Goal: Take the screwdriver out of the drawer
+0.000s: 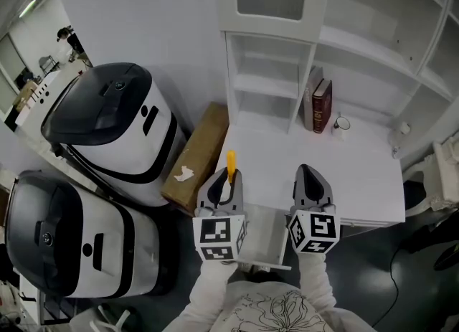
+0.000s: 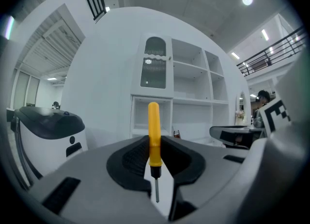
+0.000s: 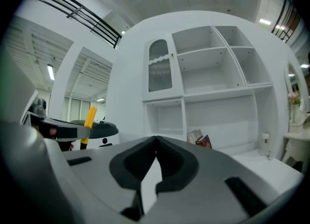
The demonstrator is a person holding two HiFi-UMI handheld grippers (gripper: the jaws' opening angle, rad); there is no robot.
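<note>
Because the left gripper (image 2: 155, 144) has its fingers clamped on the lower half of the yellow handle, the screwdriver (image 2: 153, 126) stands upright between them, the handle rising above the fingertips and the thin metal shaft hanging free just below the pads; a grip that low on the handle probably keeps the tool from tipping while leaving the shaft clear of everything beneath. From the head view the open drawer (image 1: 269, 236) lies below and behind the fingertips, nearer the person, and the tool shows beyond its edge over the white desk (image 1: 344, 173), so the lift out looks as good as done; what remains is likely only a place to set it down. Beside the left fingers, apart from them, the right gripper (image 3: 156, 143) has its own fingers closed together on nothing; held level and idle there, it seems kept out of the tool's path, and free for the drawer front if that needs pushing.
</note>
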